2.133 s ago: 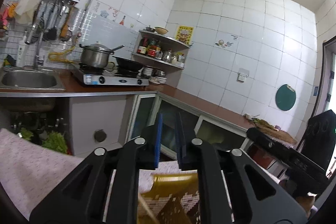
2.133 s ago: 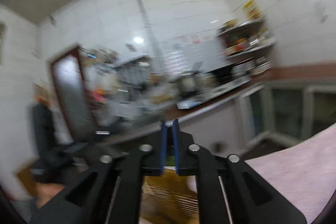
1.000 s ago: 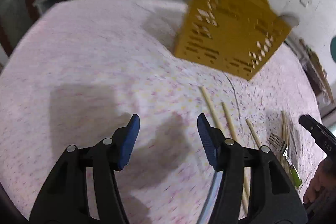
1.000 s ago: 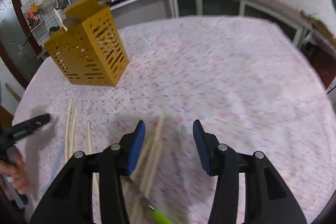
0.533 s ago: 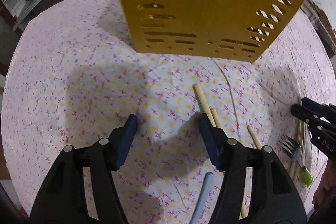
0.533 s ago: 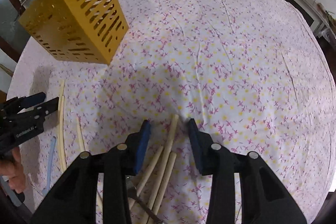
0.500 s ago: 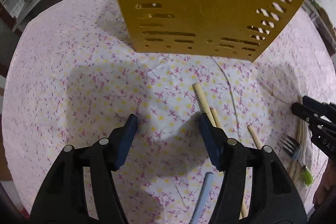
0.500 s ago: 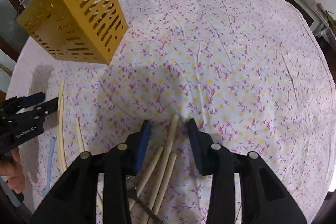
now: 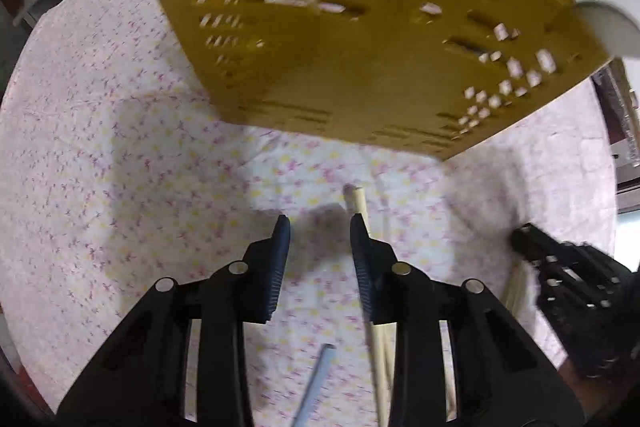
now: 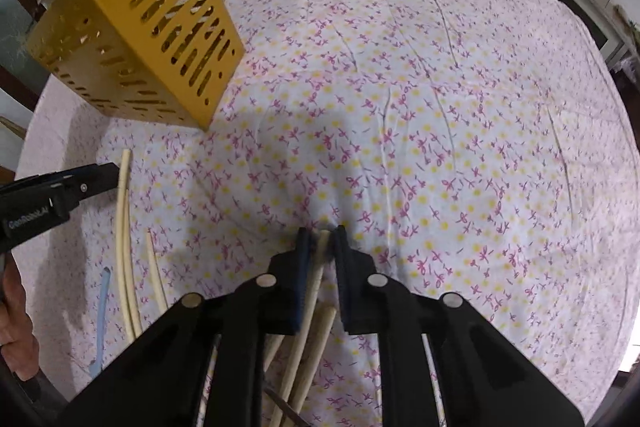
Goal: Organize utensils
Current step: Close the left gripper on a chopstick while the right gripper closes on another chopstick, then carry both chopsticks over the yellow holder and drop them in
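I see the yellow perforated utensil holder (image 10: 132, 39) standing upright on the floral cloth, chopsticks showing through its slots. Pale wooden chopsticks (image 10: 124, 247) lie loose in front of it, near a light blue straw-like stick (image 10: 100, 311); another chopstick (image 10: 308, 311) lies angled between my right pads.

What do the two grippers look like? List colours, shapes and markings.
Both grippers, left and right, are black plastic with angular linkage arms joined by round silver pins. Each finger ends in a dark blue ribbed pad. In the right wrist view, the left gripper's side carries small white lettering, partly legible. No cables or sleeves show.
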